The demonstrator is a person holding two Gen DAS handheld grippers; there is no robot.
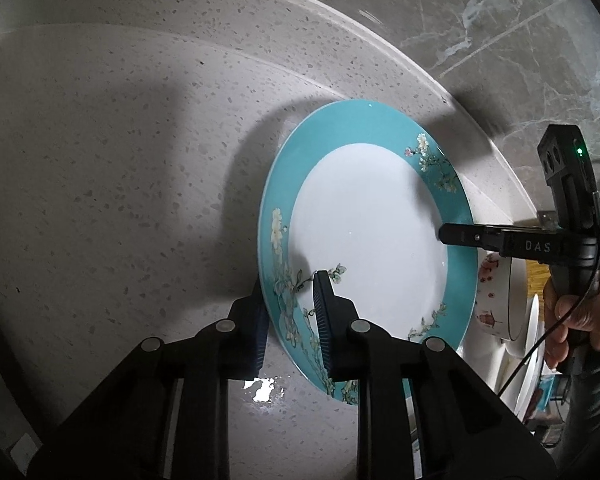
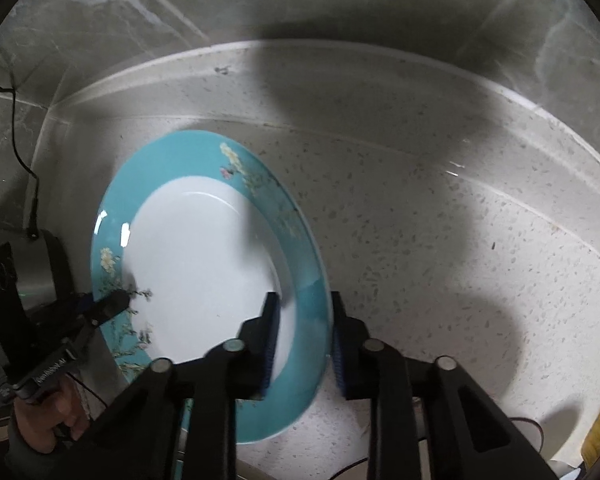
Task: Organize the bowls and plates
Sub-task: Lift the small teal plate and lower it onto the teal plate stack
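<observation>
Plate [image 1: 364,220] gripped at opposite rims: left gripper [image 1: 290,312] jaws closed on near-left rim, right gripper [image 2: 304,340] jaws on right rim; counter [image 1: 120,200] beneath.

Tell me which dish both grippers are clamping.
The teal-rimmed floral plate, gripped at opposite rims by the left gripper and right gripper. The rose-patterned bowl and white plates are untouched.
</observation>
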